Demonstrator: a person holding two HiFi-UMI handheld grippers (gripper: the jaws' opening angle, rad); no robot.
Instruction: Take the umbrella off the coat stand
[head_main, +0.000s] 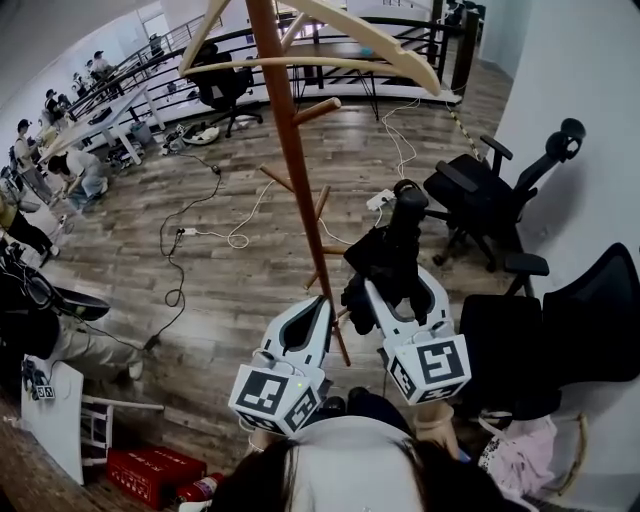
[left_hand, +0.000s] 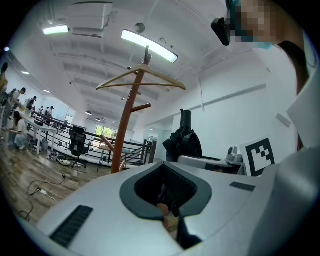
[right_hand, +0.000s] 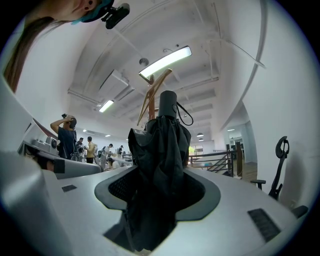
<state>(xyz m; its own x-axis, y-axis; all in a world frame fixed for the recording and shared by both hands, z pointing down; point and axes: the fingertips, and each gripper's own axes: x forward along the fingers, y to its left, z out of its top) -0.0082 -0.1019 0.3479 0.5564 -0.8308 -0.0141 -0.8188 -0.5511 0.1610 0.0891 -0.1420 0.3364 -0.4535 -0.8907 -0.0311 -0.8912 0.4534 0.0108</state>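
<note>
Nearest, head view: dark hair (head_main: 330, 478) of the person fills the bottom edge, with both marker cubes just above it.
Left tool, head view: the left tool (head_main: 323, 304) points level beside the lower pole of the red-brown wooden coat stand (head_main: 292, 160), with its jaws drawn to one point.
Right tool, head view: the right tool (head_main: 405, 288) is spread round the black folded fabric umbrella (head_main: 396, 245), and its pads press the bunched cloth.
Pegs, head view: short pegs reach from the pole toward the umbrella; whether they touch it cannot be told.
Left gripper view: the jaws are pressed together with nothing held. The umbrella (left_hand: 184, 137) stands apart, to the right of the pole (left_hand: 125, 135).
Right gripper view: cloth fills the gap between the jaws. The umbrella (right_hand: 160, 150) is upright with its round handle on top, and a strap loop beside the handle seems to be on no peg. The stand's top (right_hand: 152, 95) shows behind.
Key relation: the umbrella's long axis is upright, parallel with the pole and on its right side. The right hand has it; the left hand is nearer the pole.
Judged step: the lift-off looks mostly done. The next move calls for drawing the umbrella rightward, clear of the pegs.
</note>
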